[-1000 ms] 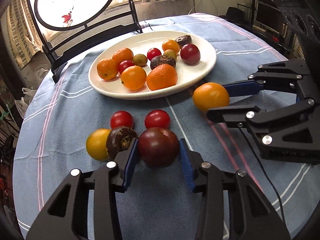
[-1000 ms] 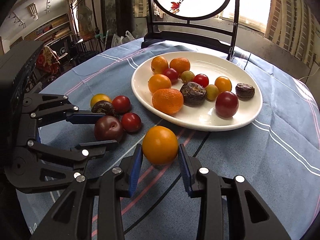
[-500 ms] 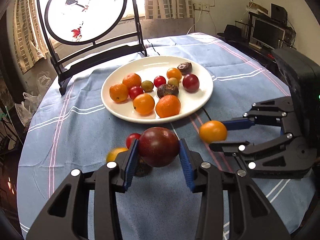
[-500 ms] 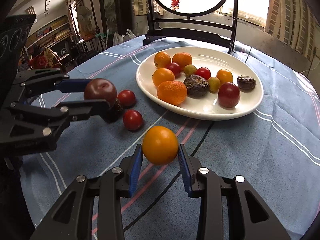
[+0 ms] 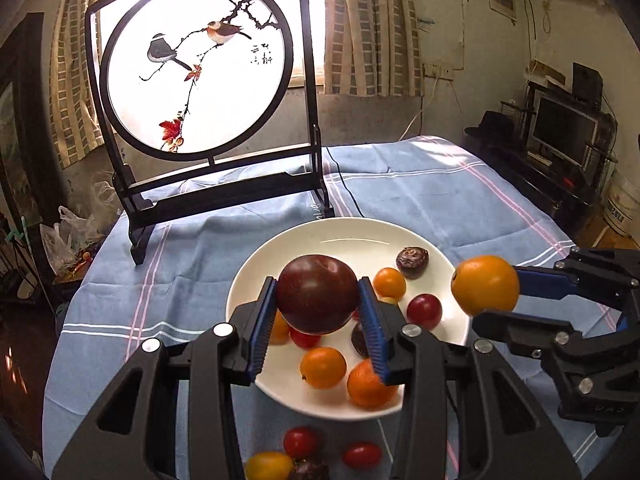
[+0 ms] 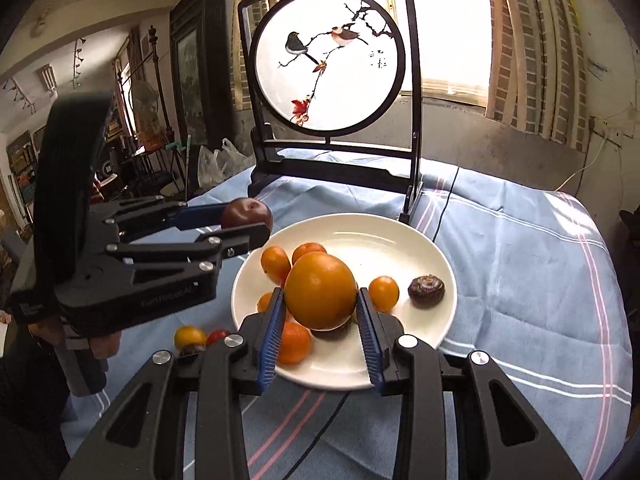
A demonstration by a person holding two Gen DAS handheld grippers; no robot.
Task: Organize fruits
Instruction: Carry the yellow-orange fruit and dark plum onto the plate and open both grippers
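My left gripper (image 5: 317, 322) is shut on a dark red plum (image 5: 317, 293) and holds it in the air above the white plate (image 5: 352, 236). It also shows in the right wrist view (image 6: 240, 226), at the plate's left rim. My right gripper (image 6: 320, 328) is shut on an orange fruit (image 6: 320, 290), held above the plate (image 6: 400, 248). That fruit also shows in the left wrist view (image 5: 486, 290), by the plate's right rim. The plate holds several oranges, tomatoes and dark fruits.
A black-framed round bird screen (image 5: 200, 80) stands on the blue tablecloth (image 5: 440, 200) behind the plate. Two red tomatoes (image 5: 300, 442), a yellow fruit (image 5: 268, 466) and a dark fruit (image 5: 308, 471) lie on the cloth in front of the plate. A black cable (image 6: 442, 208) runs past the screen's foot.
Both grippers have lifted their fruits off the cloth and moved forward until they are over the plate. The loose fruits on the cloth now lie below and behind them.
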